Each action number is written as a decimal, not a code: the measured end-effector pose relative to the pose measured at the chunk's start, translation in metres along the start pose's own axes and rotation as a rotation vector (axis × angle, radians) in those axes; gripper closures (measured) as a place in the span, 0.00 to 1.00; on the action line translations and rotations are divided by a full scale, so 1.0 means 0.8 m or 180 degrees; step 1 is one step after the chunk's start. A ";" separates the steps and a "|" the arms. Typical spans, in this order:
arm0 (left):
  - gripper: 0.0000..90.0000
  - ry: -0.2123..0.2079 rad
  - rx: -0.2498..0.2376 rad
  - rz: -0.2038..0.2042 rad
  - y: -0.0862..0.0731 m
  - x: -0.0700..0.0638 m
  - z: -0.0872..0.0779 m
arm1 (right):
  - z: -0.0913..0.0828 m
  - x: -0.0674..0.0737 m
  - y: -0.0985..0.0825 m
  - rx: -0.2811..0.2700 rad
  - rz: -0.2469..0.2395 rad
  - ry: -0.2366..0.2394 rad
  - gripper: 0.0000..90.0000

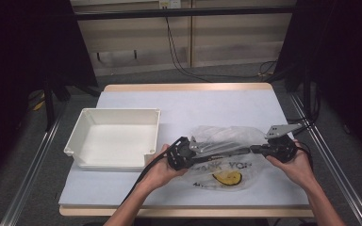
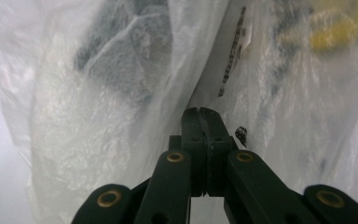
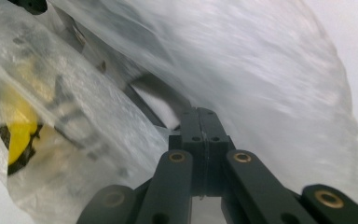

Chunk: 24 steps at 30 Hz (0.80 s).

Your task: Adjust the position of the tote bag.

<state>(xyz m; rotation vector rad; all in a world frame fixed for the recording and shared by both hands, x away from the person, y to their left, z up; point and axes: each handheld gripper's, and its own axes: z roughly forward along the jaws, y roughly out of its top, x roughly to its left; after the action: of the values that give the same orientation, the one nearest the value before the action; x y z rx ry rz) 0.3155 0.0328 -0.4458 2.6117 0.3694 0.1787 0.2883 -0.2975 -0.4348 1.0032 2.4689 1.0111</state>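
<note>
A clear plastic bag printed with black letters and a yellow face lies puffed up on the white mat. Both grippers reach into its middle from opposite sides, tips almost meeting. My left gripper points right, its jaws shut, and the bag's film creases down into its tip. My right gripper points left, jaws also shut, with film folded round both sides of them. The yellow face shows through the bag at the left of the right gripper view.
A white, empty, square plastic bin stands on the mat left of the bag, close to my left hand. The mat is bare behind the bag. Dark stands and cables flank the table on both sides.
</note>
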 end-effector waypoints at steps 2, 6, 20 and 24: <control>0.99 -0.0011 0.0035 -0.0001 -0.004 0.001 0.005 | 0.003 0.000 -0.005 0.0093 0.0032 -0.0052 1.00; 0.99 0.0036 0.0026 -0.0059 -0.010 0.001 0.010 | 0.013 0.001 -0.012 0.0232 -0.0039 -0.0085 1.00; 1.00 0.0027 -0.0057 -0.0117 -0.048 0.004 -0.007 | 0.022 -0.011 -0.038 0.0488 0.0138 -0.0128 1.00; 1.00 -0.0017 -0.0162 -0.0191 -0.064 0.007 -0.013 | 0.016 -0.014 -0.044 0.0492 0.0167 -0.0179 1.00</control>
<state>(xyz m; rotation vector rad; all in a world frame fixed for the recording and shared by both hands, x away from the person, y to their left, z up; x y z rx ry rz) 0.3074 0.0821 -0.4617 2.5471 0.4352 0.1587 0.2852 -0.3171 -0.4685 1.1329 2.5174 0.8053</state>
